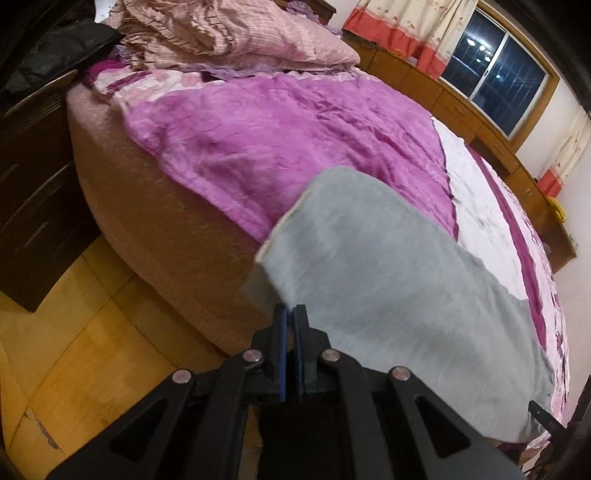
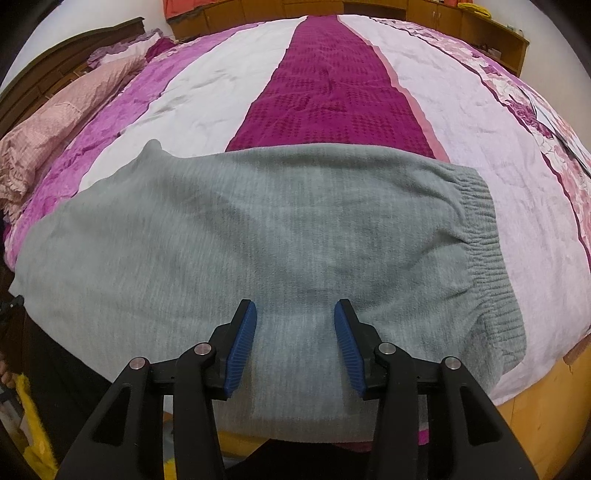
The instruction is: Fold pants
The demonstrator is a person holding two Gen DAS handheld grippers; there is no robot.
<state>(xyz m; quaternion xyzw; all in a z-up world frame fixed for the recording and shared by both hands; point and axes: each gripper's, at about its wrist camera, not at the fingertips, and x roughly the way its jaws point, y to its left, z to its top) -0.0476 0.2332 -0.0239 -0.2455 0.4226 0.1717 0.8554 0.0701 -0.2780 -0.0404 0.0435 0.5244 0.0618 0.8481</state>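
Grey knit pants lie across the near edge of the bed, with the ribbed elastic waistband at the right. My right gripper is open, its blue pads spread just above the pants' near middle, holding nothing. My left gripper is shut on the leg end of the pants and lifts that end above the bed edge, with the white-edged hem raised.
The bed has a pink, white and magenta striped cover. Pink pillows and bedding are piled at the head. A dark dresser stands on the wooden floor to the left. A wooden cabinet and window run along the far wall.
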